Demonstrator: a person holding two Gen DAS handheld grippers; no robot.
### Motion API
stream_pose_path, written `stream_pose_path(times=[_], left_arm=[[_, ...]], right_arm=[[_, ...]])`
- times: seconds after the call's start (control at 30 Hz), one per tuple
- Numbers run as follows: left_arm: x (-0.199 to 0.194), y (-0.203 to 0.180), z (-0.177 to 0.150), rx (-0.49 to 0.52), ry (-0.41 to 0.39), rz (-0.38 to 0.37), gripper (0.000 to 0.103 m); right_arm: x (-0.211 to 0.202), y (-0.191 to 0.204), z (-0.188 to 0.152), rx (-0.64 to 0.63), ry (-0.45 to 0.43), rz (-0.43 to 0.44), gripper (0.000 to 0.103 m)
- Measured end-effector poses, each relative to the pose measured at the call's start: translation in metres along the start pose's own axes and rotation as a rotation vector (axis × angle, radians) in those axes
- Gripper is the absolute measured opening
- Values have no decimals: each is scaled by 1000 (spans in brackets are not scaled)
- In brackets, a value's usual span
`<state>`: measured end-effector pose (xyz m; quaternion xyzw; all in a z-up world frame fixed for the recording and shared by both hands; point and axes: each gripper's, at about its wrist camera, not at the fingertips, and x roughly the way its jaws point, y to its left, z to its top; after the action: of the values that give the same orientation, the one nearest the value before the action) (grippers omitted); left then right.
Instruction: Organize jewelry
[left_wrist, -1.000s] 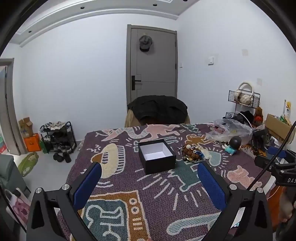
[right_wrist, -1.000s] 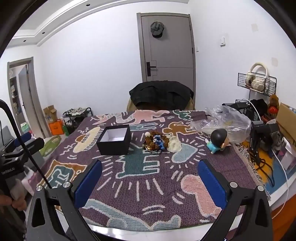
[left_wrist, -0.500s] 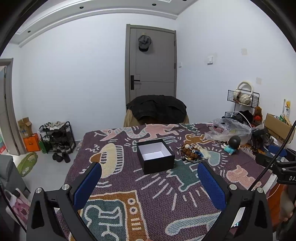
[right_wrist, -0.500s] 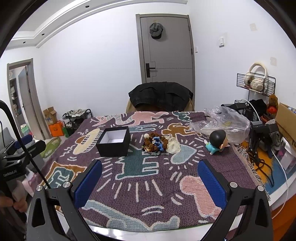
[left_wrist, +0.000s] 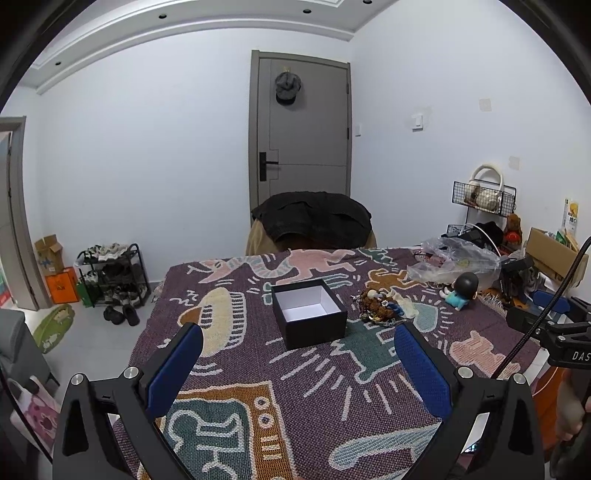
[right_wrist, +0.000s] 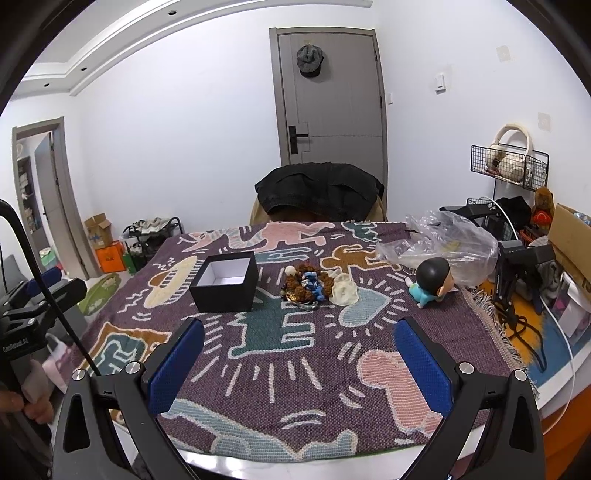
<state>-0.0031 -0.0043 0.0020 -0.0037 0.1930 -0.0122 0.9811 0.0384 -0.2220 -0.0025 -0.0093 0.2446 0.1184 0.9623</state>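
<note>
An open black box (left_wrist: 309, 314) with a white inside stands on the patterned cloth; it also shows in the right wrist view (right_wrist: 225, 281). Just to its right lies a heap of jewelry (left_wrist: 382, 308), brown beads with blue and white pieces (right_wrist: 308, 286). My left gripper (left_wrist: 299, 369) is open and empty, held above the near part of the table, short of the box. My right gripper (right_wrist: 299, 363) is open and empty, short of the jewelry heap.
A small figurine with a black head (right_wrist: 432, 280) and a crumpled clear plastic bag (right_wrist: 439, 245) lie right of the jewelry. A chair with a black jacket (right_wrist: 319, 194) stands behind the table. Cables and a cardboard box (right_wrist: 569, 236) are at the right edge.
Both grippers have drawn slightly back and up; the box and jewelry look a little farther away. Both stay open and empty.
</note>
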Motion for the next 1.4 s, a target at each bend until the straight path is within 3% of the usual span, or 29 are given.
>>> stream_pose_path(times=[0.9, 1.4], left_arm=[[-4, 4, 5, -9, -11, -15, 103], [4, 5, 8, -14, -9, -74, 102]], right_arm=[[2, -5, 0, 25, 13, 10, 103], [7, -16, 11, 40, 17, 7, 103]])
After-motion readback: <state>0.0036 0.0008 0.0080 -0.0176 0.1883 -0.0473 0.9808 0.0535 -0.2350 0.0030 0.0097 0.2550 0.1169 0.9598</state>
